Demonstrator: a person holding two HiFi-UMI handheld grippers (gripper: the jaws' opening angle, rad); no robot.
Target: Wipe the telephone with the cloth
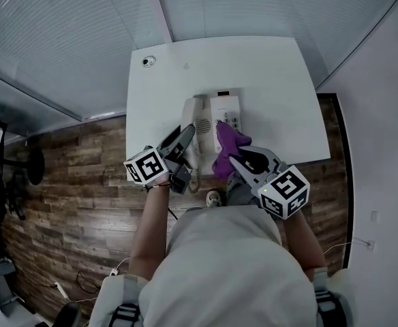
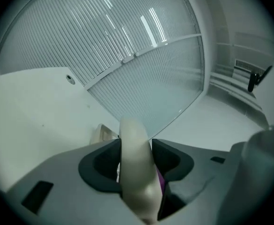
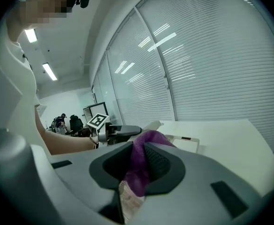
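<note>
**Telephone, cloth and two hand-held tools on a white surface**

- Telephone: pale desk set, near the middle of the surface. There is a dark strip at its far end and a keypad at its near end. Print on both is too small to read.
- Handset: cream, along the telephone's left side. Whether it sits in the cradle cannot be told.
- Left tool: jaws part-way closed, clamped on the handset from both sides.
- Cloth: purple and bunched, its free end over the telephone's near end by the keypad.
- Right tool: jaws pinched tight on the cloth.
- Marker cube: one on each tool, with black-and-white square patterns and no lettering.
</note>
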